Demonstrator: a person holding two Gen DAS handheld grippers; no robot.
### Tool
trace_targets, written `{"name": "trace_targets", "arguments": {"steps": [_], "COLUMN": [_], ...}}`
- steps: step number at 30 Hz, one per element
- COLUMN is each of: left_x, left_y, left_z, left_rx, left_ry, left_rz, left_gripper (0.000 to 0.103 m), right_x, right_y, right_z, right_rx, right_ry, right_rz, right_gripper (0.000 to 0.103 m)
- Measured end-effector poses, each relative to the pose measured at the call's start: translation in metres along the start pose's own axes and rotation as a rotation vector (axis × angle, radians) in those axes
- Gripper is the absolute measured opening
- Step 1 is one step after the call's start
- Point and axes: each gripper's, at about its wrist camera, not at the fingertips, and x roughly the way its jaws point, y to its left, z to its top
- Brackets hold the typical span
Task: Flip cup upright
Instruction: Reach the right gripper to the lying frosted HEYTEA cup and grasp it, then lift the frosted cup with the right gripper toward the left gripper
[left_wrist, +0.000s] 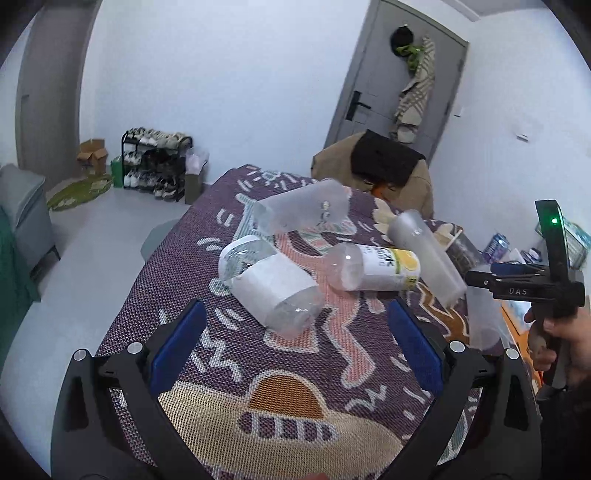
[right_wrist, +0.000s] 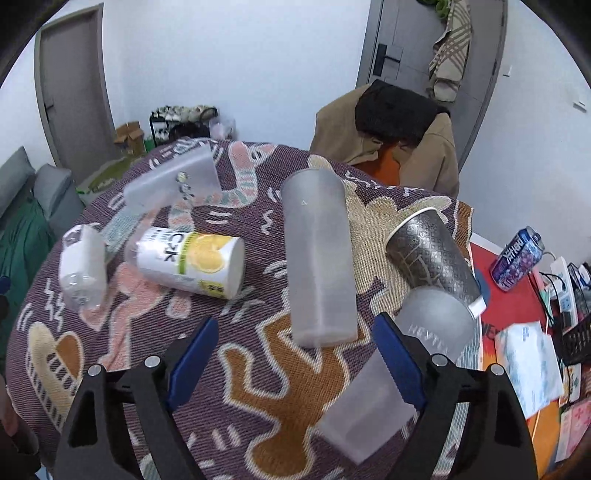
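Several plastic cups lie on their sides on a patterned cloth (left_wrist: 236, 369). A clear cup with a white sleeve (left_wrist: 271, 284) lies just ahead of my open, empty left gripper (left_wrist: 295, 328). A lemon-print cup (left_wrist: 373, 267) (right_wrist: 188, 260) lies in the middle. A tall frosted cup (right_wrist: 317, 258) lies just ahead of my open, empty right gripper (right_wrist: 295, 343). Another frosted cup (right_wrist: 399, 376) lies under the right gripper's right finger (right_wrist: 397, 362). A frosted cup (left_wrist: 304, 210) (right_wrist: 173, 179) lies at the far side. A dark patterned cup (right_wrist: 430, 254) lies at the right.
A chair with a tan coat (right_wrist: 388, 129) stands behind the table. A drink can (right_wrist: 517, 262), papers and a power strip lie on the red surface at the right. A shoe rack (left_wrist: 157, 162) stands by the far wall. The right gripper also shows in the left wrist view (left_wrist: 517, 280).
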Motion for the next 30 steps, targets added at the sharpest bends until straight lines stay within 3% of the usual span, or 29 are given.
{"name": "trace_targets", "arguments": {"steps": [11,21,24,30], "left_x": [0.030,0.040,0.036,0.025], "left_y": [0.011,0.016,0.011,0.000], "left_z": [-0.006,-0.013,-0.013,-0.013], "left_rx": [-0.084,-0.113,-0.104,-0.078], "left_ry": [0.024,0.041,0.029,0.013], "left_rz": [0.037,0.044,0.023,-0.001], "left_gripper": [0.097,0.097,0.097,0.097], "right_x": [0.070,0.118,0.120,0.100], "right_y": [-0.002,0.001,0.004,0.003], "right_z": [0.031,0.042,0.043,0.042], "right_rx": [-0.054,-0.100,-0.105,-0.093], "right_ry": [0.107,0.164,0.167,0.129], "right_rz": [-0.022,-0.075,-0.083,-0.084], "right_gripper": [0.076,0.077,0.066,0.065]}}
